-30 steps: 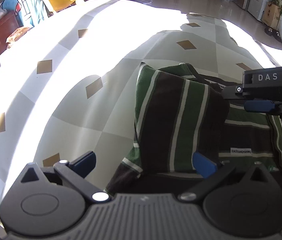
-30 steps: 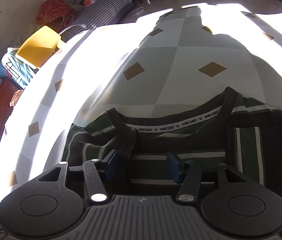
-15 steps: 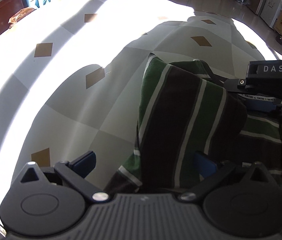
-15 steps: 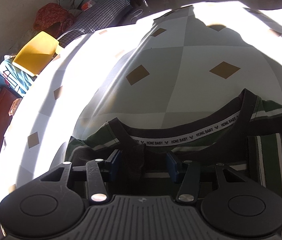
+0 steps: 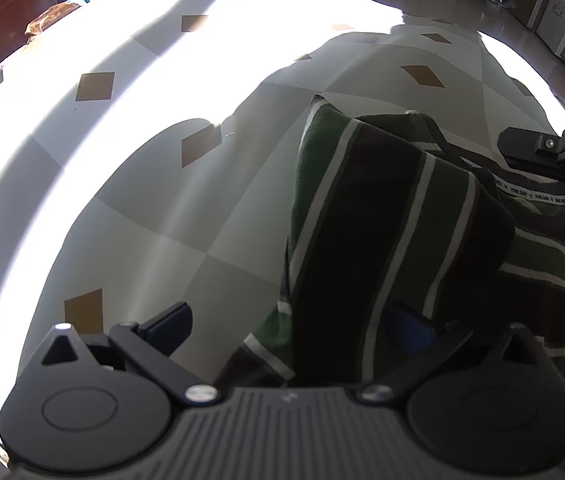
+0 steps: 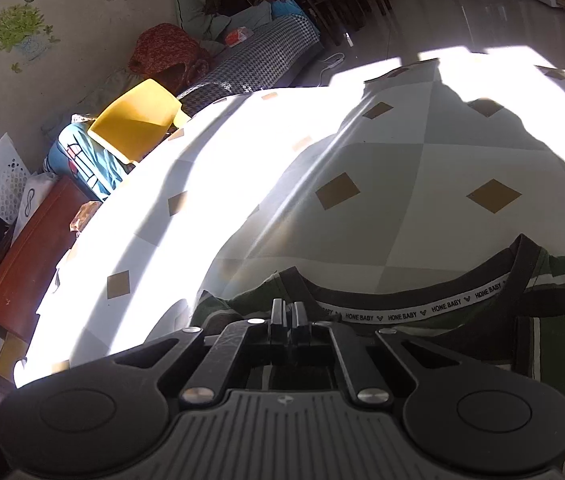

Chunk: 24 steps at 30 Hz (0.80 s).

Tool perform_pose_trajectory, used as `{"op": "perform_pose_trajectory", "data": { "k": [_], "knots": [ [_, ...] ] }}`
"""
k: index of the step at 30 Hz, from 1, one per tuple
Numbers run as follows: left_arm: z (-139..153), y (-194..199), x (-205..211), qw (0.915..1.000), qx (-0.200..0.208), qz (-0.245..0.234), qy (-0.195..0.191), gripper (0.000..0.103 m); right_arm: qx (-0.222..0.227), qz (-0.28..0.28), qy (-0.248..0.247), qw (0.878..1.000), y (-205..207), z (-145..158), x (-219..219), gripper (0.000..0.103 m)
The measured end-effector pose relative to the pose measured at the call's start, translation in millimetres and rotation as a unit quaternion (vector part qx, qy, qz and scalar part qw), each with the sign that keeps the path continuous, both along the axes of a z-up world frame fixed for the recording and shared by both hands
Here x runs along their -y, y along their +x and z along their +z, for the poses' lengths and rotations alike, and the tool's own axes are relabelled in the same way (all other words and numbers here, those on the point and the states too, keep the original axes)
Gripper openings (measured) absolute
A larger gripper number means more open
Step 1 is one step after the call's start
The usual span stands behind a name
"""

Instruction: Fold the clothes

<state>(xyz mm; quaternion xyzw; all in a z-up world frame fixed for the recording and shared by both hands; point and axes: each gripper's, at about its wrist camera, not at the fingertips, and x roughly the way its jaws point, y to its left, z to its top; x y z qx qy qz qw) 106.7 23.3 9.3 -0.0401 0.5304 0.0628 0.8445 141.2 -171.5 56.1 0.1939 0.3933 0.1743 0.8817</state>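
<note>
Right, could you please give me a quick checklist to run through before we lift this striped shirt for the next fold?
1. Right tool shut on the striped shirt near the collar: ok.
2. Left tool gripping the shirt: not ok, jaws open around the sleeve.
3. Fabric depth in the right grip: cannot tell.
4. Tablecloth beside the shirt free of clutter: ok.
5. Sleeve folded over the shirt body: ok.
</note>
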Motion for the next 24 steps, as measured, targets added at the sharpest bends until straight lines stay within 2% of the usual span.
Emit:
{"op": "perform_pose_trajectory", "data": {
  "k": [2, 4, 6, 8, 11, 16, 22, 24],
  "knots": [
    [0, 0, 0, 1.0, 0.0, 0.002, -0.001, 0.103, -0.007, -0.007, 0.004, 1.0, 0, 3, 4, 0.005],
    [0, 0, -1, 1.0, 0.0, 0.003, -0.002, 0.103, -0.033, -0.021, 0.009, 0.999, 2, -5, 10, 0.005],
    [0, 0, -1, 1.0, -0.001, 0.003, -0.003, 0.103, -0.068, -0.031, 0.026, 0.997, 6, -16, 15, 0.014],
    [-1, 1, -2, 1.0, -0.002, 0.005, -0.006, 0.103, -0.097, -0.039, 0.049, 0.993, 9, -27, 20, 0.027],
    [-2, 2, -4, 0.9999, -0.003, 0.005, -0.01, 0.103, -0.115, -0.042, 0.065, 0.99, 10, -36, 21, 0.034],
    [-3, 2, -5, 0.9999, -0.004, 0.005, -0.014, 0.103, -0.137, -0.047, 0.074, 0.987, 13, -48, 17, 0.036],
    [-4, 2, -5, 0.9999, -0.001, 0.001, -0.013, 0.103, -0.147, -0.069, 0.126, 0.979, 17, -58, 20, 0.037],
    [-4, 2, -5, 0.9999, -0.001, 0.001, -0.013, 0.103, -0.143, -0.066, 0.125, 0.98, 18, -58, 18, 0.037]
  ]
}}
